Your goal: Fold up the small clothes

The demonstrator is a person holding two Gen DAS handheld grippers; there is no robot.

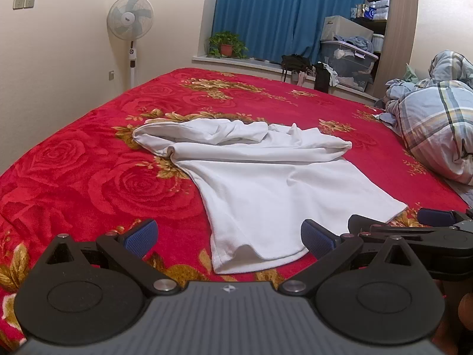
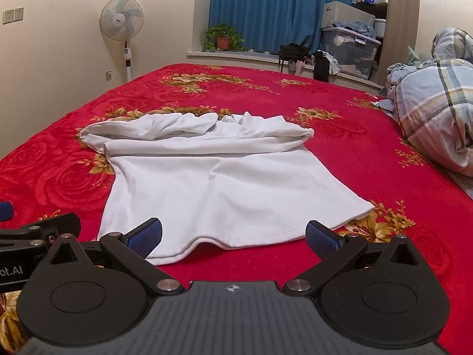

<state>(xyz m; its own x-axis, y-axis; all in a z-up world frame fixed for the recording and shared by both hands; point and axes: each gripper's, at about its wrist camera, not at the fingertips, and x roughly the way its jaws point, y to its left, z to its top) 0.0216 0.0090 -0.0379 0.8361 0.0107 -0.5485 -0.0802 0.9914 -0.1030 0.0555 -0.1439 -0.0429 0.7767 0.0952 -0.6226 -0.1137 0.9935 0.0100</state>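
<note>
A white shirt (image 1: pixel 266 183) (image 2: pixel 224 183) lies on the red rose-pattern blanket (image 1: pixel 88 162) (image 2: pixel 369 153). Its near hem is spread flat, and its far end is bunched and rolled over itself. My left gripper (image 1: pixel 229 239) is open just above the hem's near left corner, with nothing between its blue pads. My right gripper (image 2: pixel 234 236) is also open and holds nothing, hovering over the hem's near edge toward its right side. Each gripper shows in the other's view: the right gripper (image 1: pixel 399 219) beside the hem's right corner, the left gripper (image 2: pixel 32 216) at the far left edge.
A crumpled plaid duvet (image 1: pixel 437 124) (image 2: pixel 434 103) is heaped on the bed's right side. Beyond the bed stand a pedestal fan (image 1: pixel 130 19), a potted plant (image 1: pixel 226 44) on the windowsill, and storage boxes (image 1: pixel 347 59). Bare blanket surrounds the shirt.
</note>
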